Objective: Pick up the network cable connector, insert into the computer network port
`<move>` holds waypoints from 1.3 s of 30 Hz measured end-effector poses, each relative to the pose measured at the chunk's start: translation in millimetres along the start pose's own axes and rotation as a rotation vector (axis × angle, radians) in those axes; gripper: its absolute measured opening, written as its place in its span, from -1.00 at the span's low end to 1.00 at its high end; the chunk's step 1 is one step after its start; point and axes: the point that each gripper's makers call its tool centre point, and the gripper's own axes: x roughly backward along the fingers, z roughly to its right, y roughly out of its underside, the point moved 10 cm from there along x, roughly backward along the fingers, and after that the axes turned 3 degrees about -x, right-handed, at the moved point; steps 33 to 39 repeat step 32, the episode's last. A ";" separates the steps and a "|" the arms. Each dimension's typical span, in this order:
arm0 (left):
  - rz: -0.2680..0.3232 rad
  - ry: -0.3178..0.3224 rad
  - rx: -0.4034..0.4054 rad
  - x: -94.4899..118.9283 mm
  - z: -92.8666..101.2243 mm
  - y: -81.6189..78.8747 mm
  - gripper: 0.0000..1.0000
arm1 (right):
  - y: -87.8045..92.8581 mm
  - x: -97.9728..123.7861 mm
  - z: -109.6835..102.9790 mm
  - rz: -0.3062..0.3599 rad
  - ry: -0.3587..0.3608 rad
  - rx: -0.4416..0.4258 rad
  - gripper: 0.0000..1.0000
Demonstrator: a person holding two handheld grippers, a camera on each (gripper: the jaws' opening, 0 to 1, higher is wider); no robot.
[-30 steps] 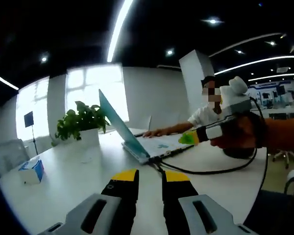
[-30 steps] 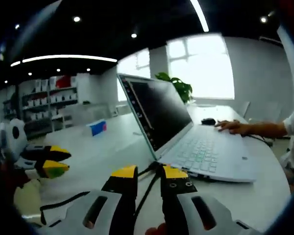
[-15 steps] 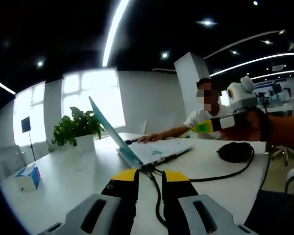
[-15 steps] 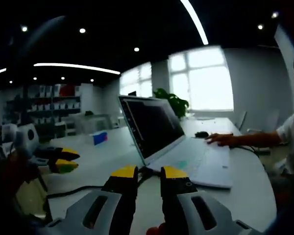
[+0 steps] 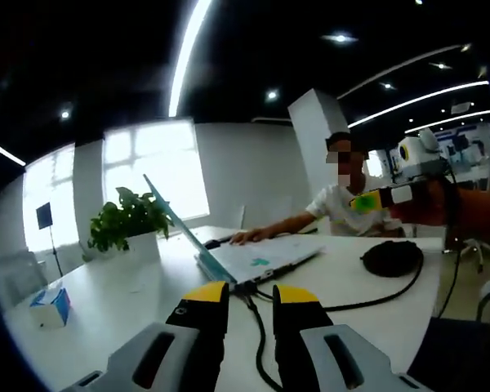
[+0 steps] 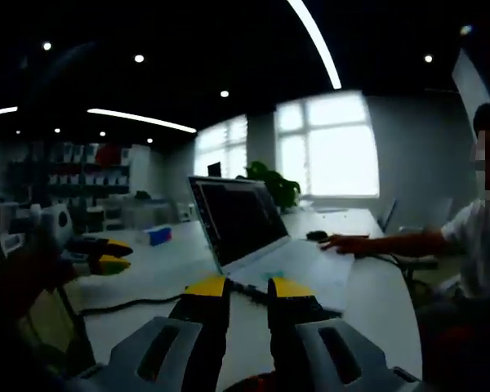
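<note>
An open laptop (image 5: 253,257) stands on the white table (image 5: 131,286). A black network cable (image 5: 257,327) runs from the laptop's near side edge toward me, and part of it lies in a coil (image 5: 392,257) at the right. The connector is too small to make out. My left gripper (image 5: 251,296) hovers over the table, its jaws a narrow gap apart with the cable passing below them. A hand holds my right gripper (image 5: 363,202) up at the right, off the laptop. In the right gripper view my right gripper (image 6: 248,287) faces the laptop screen (image 6: 237,220), a narrow gap between its jaws. The left gripper (image 6: 114,255) shows at the left.
A person sits behind the laptop with a hand (image 5: 249,237) on the table by it. A potted plant (image 5: 131,219) and a blue-and-white box (image 5: 49,306) stand to the left. A dark mouse (image 6: 314,236) lies past the laptop.
Both views have drawn back from the laptop, which looks smaller now. In the left gripper view the right gripper has moved right and up, away from the laptop.
</note>
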 end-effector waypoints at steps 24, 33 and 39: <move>-0.019 -0.024 0.015 7.6 -3.2 4.1 -0.54 | 5.3 67.8 33.2 0.031 0.096 -0.020 -0.63; -0.017 -0.022 0.014 7.5 -2.9 2.4 -0.54 | 2.1 67.7 31.8 0.037 0.093 -0.010 -0.63; -0.017 -0.022 0.014 7.5 -2.9 2.4 -0.54 | 2.1 67.7 31.8 0.037 0.093 -0.010 -0.63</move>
